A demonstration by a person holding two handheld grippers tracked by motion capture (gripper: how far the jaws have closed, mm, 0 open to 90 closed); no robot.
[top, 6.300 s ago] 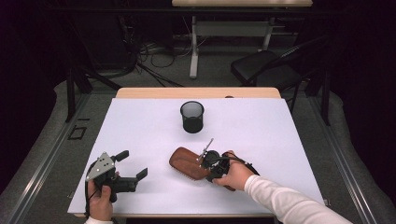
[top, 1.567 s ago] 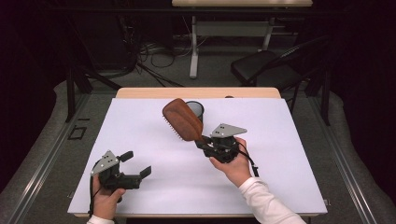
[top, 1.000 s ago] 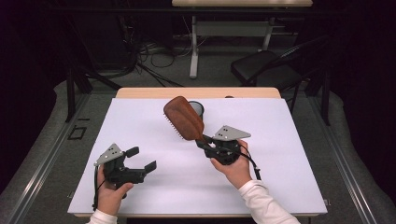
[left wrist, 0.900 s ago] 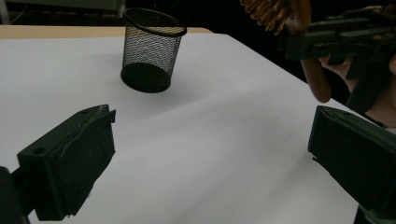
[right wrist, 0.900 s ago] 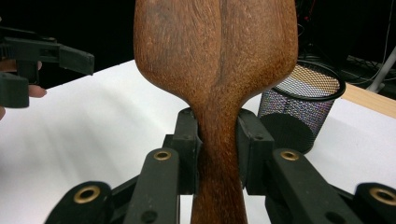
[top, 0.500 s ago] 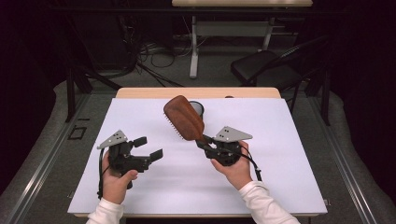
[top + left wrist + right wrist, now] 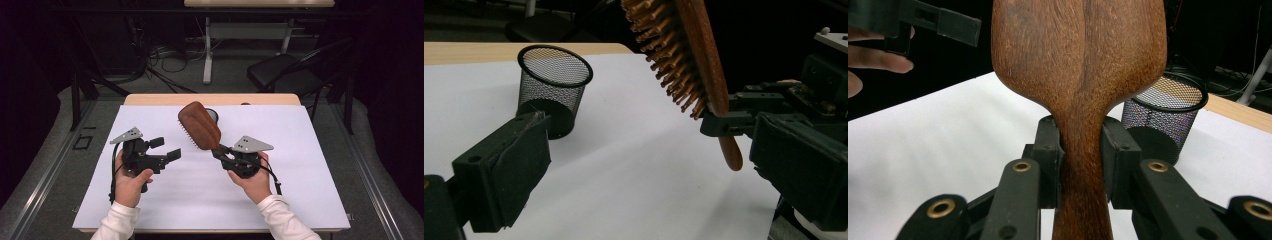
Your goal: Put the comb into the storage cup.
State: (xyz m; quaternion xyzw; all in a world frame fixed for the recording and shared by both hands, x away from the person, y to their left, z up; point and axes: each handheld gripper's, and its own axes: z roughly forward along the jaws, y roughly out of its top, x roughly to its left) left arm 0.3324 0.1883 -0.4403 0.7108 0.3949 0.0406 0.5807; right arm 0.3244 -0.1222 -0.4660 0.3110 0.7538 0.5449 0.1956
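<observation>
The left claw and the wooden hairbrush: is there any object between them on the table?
No. In the high view only bare white table cover separates the open left claw from the hairbrush, which the right claw holds.

both hands raised over the table: left gripper point(image 7: 167, 148) jaws spread apart and empty, right gripper point(image 7: 218, 150) clamped tight.

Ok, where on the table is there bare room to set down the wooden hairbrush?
Bare white tabletop lies right of the right claw, and along the near edge between the forearms. It is tighter at the far middle, around the black mesh cup behind the brown wooden hairbrush.
</observation>
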